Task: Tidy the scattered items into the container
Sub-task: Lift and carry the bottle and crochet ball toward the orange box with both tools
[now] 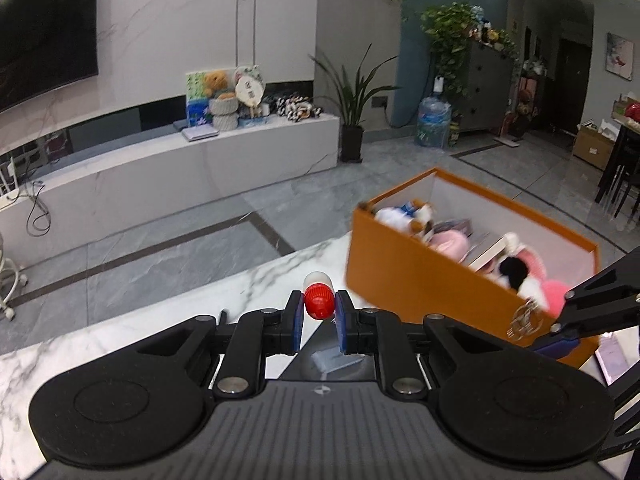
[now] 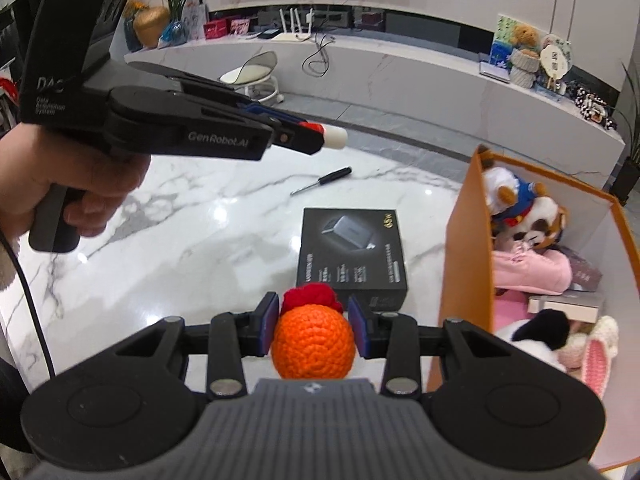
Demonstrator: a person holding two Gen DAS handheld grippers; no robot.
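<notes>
The right gripper (image 2: pixel 313 318) clamps an orange crocheted ball (image 2: pixel 314 345) between its pads, just left of the orange box (image 2: pixel 466 240). Farther left of the box, the left gripper (image 1: pixel 317 312) pinches a small red-capped bottle (image 1: pixel 319 296) by its cap, above the marble table (image 2: pixel 200 216).

Surface (image 2: pixel 192 216): white marble, grey veins. Container (image 1: pixel 416 280): orange outside, white inside. Bottle (image 1: pixel 319 295): white body, red ribbed cap. Crochet ball (image 2: pixel 314 342): orange, red tuft on top. Box (image 2: pixel 352 252): black, white print. Screwdriver (image 2: pixel 322 181): black handle.
</notes>
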